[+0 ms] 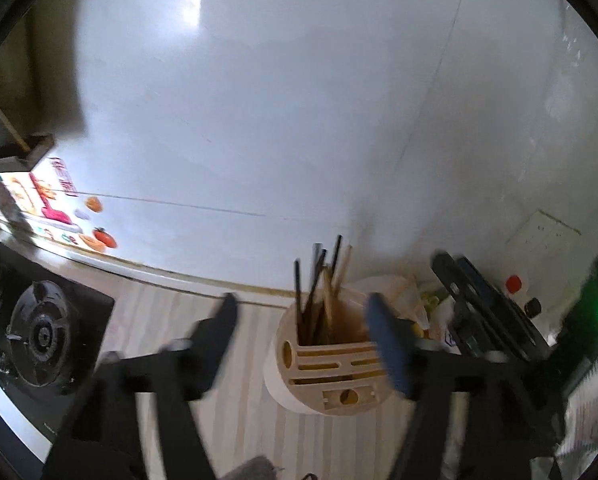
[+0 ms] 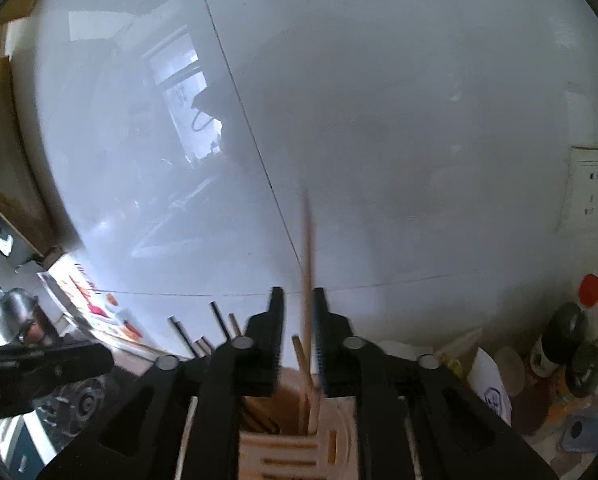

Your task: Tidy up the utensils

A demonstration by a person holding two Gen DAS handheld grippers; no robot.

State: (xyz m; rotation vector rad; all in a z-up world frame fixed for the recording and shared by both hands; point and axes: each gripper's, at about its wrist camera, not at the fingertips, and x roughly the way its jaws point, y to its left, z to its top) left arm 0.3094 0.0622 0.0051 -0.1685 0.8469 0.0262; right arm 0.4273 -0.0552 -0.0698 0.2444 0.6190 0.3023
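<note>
Pinching chopstick [image 2: 308, 280] — right claw [image 2: 297, 300], long axis upright over holder [image 1: 331, 364] | left claw [image 1: 303, 312] spread — empty

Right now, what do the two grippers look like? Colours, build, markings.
Both are matte black plastic. The left gripper has angular linkage arms; one finger has a blue pad. The right gripper has ribbed inner faces and round silver pivot pins. No cables or markings visible.

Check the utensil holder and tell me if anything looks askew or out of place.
Nothing is spilled or damaged. The chopsticks in the utensil holder lean at mixed angles rather than upright, dark and wooden ones mixed. The right gripper pinches one wooden chopstick standing above the holder.
</note>
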